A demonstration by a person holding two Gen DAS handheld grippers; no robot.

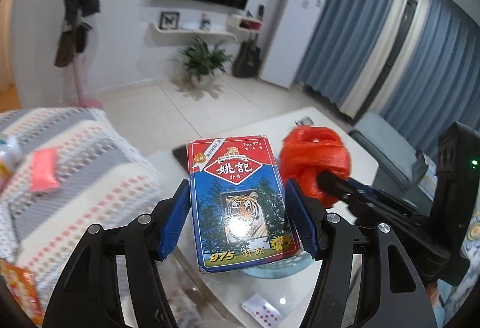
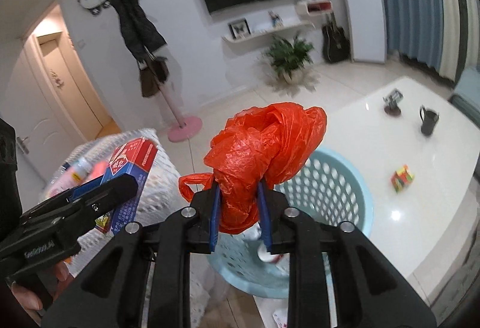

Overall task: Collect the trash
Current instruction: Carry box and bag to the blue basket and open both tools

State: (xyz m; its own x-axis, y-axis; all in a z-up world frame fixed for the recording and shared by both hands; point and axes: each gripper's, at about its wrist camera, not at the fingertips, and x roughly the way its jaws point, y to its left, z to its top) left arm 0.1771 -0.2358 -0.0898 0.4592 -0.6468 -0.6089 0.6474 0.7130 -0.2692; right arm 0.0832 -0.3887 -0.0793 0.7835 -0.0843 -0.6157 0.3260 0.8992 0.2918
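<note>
My left gripper (image 1: pixel 238 193) is shut on a red and blue playing-card box (image 1: pixel 240 202) with a tiger picture, held in the air. It also shows in the right wrist view (image 2: pixel 132 175), at the left. My right gripper (image 2: pixel 238 196) is shut on a crumpled orange plastic bag (image 2: pixel 264 148) and holds it above a light blue perforated basket (image 2: pixel 336 187). The bag also shows in the left wrist view (image 1: pixel 315 160), to the right of the box. The basket holds some white scraps at its bottom.
A white table (image 2: pixel 390 142) carries a black mug (image 2: pixel 427 119), a colourful cube (image 2: pixel 402 178) and a small grey object (image 2: pixel 393 98). A playing card (image 1: pixel 262 311) lies on it. A sofa with a patterned cover (image 1: pixel 75 166) holds a pink packet (image 1: pixel 43 170).
</note>
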